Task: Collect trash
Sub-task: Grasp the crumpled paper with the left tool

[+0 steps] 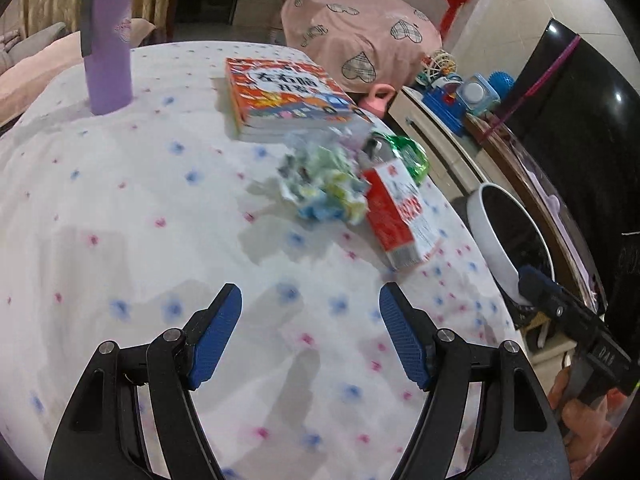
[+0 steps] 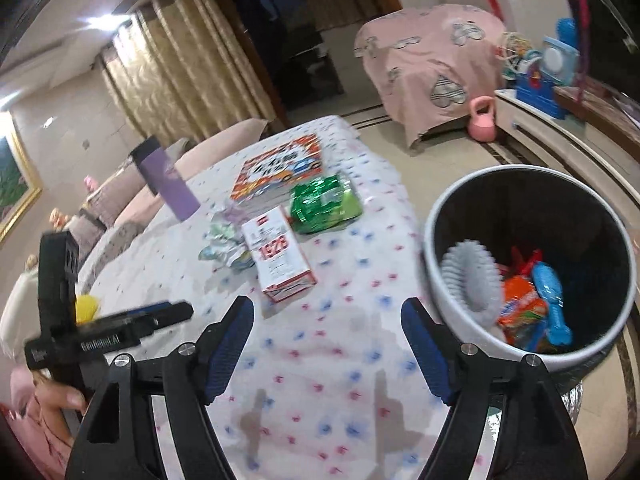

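Hovering: both grippers over the table
left gripper: gaping wide, holding nothing
right gripper: gaping wide, empty
carton: lying flat mid-table, long axis pointing toward book
bin: standing beside table

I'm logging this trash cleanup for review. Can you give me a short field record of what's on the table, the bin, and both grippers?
surface: table under a white dotted cloth
trash on table: red and white carton, crumpled wrapper, green packet
other items: book, purple bottle
bin: beside the table, already holds trash
left gripper: open, empty
right gripper: open, empty
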`<control>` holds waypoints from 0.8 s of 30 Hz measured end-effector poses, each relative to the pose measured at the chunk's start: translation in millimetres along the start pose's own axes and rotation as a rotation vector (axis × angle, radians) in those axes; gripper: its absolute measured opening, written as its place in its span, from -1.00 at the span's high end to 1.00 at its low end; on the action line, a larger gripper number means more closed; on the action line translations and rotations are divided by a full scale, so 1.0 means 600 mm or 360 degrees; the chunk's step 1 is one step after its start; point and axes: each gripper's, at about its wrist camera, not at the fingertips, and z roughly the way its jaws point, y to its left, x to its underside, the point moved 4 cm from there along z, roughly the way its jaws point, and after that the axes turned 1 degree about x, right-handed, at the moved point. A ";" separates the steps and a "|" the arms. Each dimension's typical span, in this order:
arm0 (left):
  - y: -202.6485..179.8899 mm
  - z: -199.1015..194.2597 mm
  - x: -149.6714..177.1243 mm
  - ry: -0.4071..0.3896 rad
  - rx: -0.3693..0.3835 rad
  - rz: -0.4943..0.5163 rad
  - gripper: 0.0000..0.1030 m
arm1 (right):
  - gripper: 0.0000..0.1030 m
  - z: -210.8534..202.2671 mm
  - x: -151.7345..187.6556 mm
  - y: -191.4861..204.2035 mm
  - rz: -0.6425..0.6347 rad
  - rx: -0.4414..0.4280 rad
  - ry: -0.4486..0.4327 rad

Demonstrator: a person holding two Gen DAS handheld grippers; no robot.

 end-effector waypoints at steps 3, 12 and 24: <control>0.015 0.009 -0.016 -0.0010 -0.0012 0.0004 -0.42 | -0.51 0.020 0.002 0.020 -0.0076 -0.0018 0.0035; 0.033 0.056 -0.068 0.0009 0.0008 0.0046 -0.42 | -0.51 0.083 -0.013 0.049 -0.0245 -0.0041 0.0132; 0.015 0.102 -0.097 0.0050 0.0190 0.0076 0.52 | -0.49 0.159 -0.034 0.068 -0.0369 -0.0044 0.0201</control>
